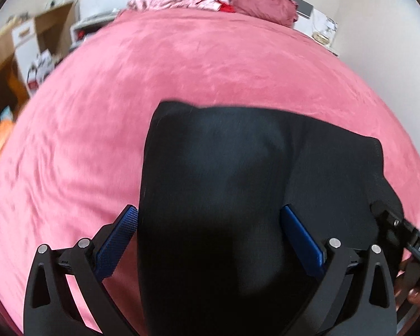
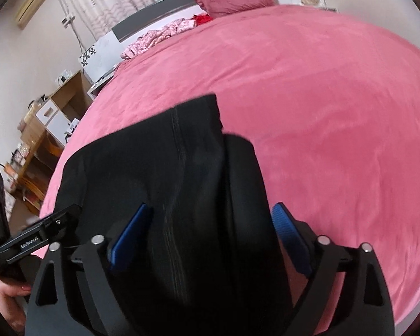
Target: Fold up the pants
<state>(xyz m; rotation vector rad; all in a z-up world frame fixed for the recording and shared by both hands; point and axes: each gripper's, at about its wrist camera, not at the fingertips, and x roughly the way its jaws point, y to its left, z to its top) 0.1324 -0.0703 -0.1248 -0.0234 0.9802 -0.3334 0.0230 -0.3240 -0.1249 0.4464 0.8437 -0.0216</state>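
Black pants (image 1: 238,154) lie folded on the pink bed cover (image 1: 98,98), near the front edge. My left gripper (image 1: 210,210) stands wide open over their near end. The cloth lies between its blue pads (image 1: 117,240), which do not press on it. In the right wrist view the pants (image 2: 154,154) show a seam running lengthwise. My right gripper (image 2: 211,207) is also open, astride the cloth. Each gripper shows at the side of the other's view: the right gripper (image 1: 392,224), the left gripper (image 2: 42,238) with a hand (image 2: 11,291) under it.
A dark pink pillow (image 1: 263,2) and patterned pink clothing (image 1: 168,0) lie at the head of the bed. Wooden shelves and boxes (image 2: 42,140) stand beside the bed on the left. The pink cover (image 2: 322,98) stretches wide beyond the pants.
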